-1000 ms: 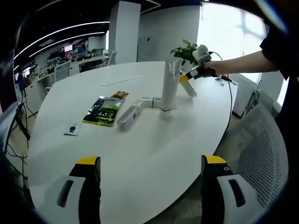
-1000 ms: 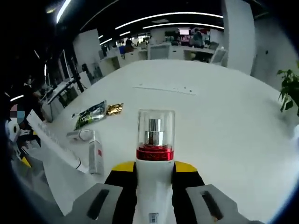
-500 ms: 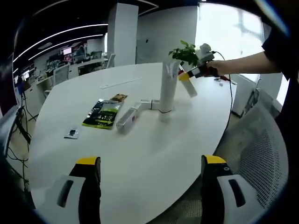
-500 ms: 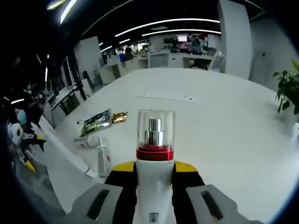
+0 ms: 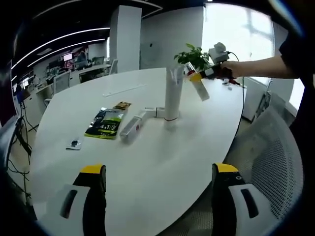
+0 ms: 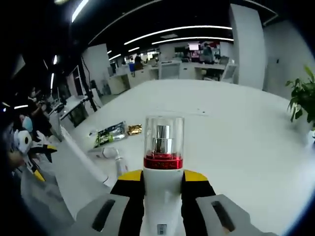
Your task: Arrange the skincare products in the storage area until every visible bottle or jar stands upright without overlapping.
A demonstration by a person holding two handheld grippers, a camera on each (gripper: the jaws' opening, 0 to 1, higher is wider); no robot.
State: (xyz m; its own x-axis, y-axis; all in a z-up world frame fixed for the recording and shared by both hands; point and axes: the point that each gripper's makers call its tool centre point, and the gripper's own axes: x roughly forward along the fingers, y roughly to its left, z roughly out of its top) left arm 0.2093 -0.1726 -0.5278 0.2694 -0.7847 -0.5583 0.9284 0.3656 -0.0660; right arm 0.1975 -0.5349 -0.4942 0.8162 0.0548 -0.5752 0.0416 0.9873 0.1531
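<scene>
The right tongs pinch a white pump bottle with a clear cap and red collar, carried in the air above the bench; in the left gripper view the same bottle hangs tilted at 1 o'clock of a tall white tube that stands upright. The left tongs are spread, hold nothing, and hover over the near bench edge.

The main risk is in setting the bottle down: brought in close at a tilt, it could knock the slender tube over, or topple itself if let go before its base sits flat.

Two more white bottles lie flat at 9 o'clock of the tube, one long bottle and a small bottle touching the tube's foot, crowding that side. A green packet, a gold packet and a small sachet lie further out at 9 o'clock. A plant stands beyond.
</scene>
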